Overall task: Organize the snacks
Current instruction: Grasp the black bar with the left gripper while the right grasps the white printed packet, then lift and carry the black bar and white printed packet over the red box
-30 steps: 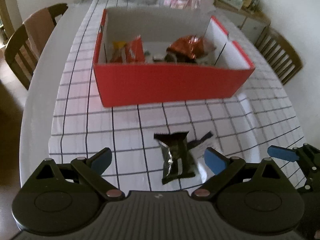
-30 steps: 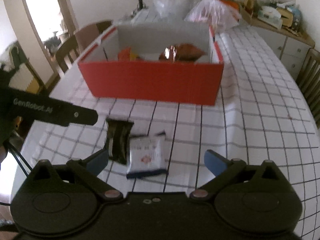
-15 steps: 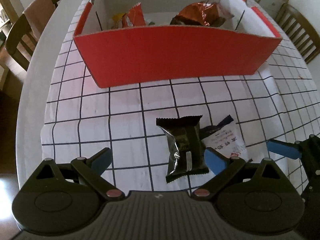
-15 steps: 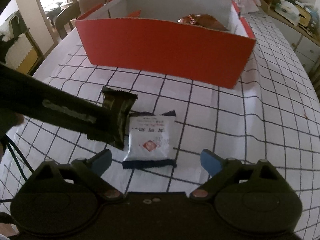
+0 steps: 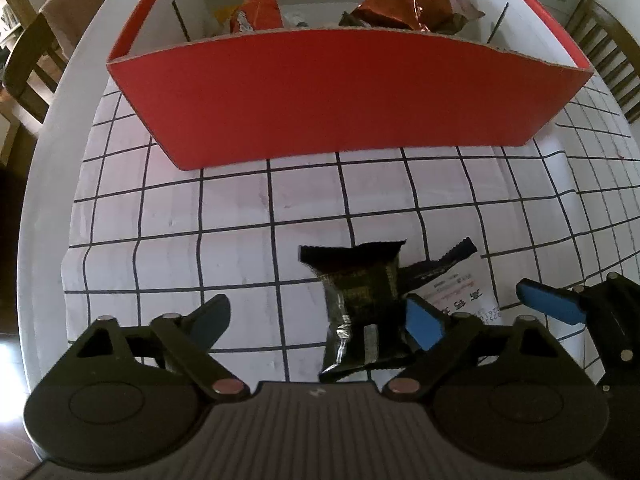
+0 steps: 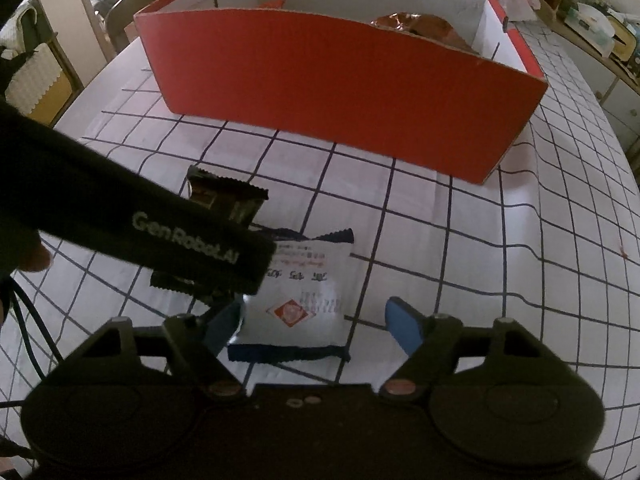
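Observation:
A black snack packet [image 5: 362, 304] lies on the checked tablecloth, between the open fingers of my left gripper [image 5: 316, 320], close to the right blue pad. A white snack packet with a red diamond mark [image 6: 304, 292] lies beside it, between the open fingers of my right gripper [image 6: 316, 322]. The black packet [image 6: 224, 196] is partly hidden behind the left gripper's black body [image 6: 160, 232] in the right wrist view. A red cardboard box [image 5: 340, 92] with white dividers stands behind, holding an orange packet [image 5: 256, 12] and a brown foil bag [image 5: 412, 4].
The table's rounded white edge [image 5: 44, 200] runs along the left. Wooden chairs [image 5: 28, 56] stand at the left and at the right [image 5: 616, 64]. A sideboard with clutter [image 6: 600, 32] is at the far right. My right gripper's blue finger [image 5: 552, 304] shows in the left wrist view.
Both grippers have moved down and forward toward the packets. The left now straddles the black packet and the right straddles the white one. Both stay open.

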`<action>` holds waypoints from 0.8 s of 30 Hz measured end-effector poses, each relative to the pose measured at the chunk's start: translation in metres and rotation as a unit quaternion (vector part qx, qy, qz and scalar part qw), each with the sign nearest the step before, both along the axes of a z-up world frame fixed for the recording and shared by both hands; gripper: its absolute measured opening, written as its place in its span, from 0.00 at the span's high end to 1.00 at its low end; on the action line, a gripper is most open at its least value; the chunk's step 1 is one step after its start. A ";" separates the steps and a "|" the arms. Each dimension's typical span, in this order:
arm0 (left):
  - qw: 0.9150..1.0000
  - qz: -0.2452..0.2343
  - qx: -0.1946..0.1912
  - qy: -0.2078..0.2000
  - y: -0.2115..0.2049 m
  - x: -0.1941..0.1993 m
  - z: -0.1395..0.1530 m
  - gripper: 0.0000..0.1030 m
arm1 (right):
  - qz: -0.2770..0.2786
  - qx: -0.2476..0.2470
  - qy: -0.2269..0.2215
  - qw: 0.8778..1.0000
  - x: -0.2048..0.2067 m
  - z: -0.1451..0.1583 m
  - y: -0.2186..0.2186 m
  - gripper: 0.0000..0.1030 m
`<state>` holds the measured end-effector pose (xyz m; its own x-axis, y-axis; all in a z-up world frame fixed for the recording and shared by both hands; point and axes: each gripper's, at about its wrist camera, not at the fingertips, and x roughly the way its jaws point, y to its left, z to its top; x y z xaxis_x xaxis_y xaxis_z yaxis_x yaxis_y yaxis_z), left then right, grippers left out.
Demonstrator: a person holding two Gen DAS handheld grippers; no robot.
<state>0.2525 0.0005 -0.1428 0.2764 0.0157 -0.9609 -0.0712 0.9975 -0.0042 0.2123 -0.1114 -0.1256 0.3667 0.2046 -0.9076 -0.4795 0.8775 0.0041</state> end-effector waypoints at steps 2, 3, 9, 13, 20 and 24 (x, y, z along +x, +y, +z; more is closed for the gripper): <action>1.000 0.000 0.001 0.001 -0.001 0.000 -0.002 0.15 | -0.001 0.000 0.003 1.000 0.002 -0.002 0.000 0.27; 1.000 -0.001 0.000 0.002 -0.002 0.001 -0.002 0.18 | -0.002 0.000 0.003 1.000 0.002 -0.001 0.000 0.28; 1.000 -0.004 0.002 0.010 -0.004 0.001 -0.006 0.40 | 0.006 0.004 0.000 1.000 0.003 -0.001 0.000 0.37; 1.000 -0.002 0.002 0.008 -0.004 0.000 -0.006 0.49 | 0.008 0.007 -0.003 1.000 0.002 0.000 -0.001 0.47; 1.000 -0.005 -0.005 0.007 0.001 -0.002 -0.003 0.67 | -0.011 0.011 -0.001 1.000 -0.001 0.003 -0.010 0.53; 1.000 -0.011 -0.011 0.007 0.005 -0.007 -0.001 0.68 | -0.041 0.029 0.000 0.999 -0.003 0.007 -0.023 0.53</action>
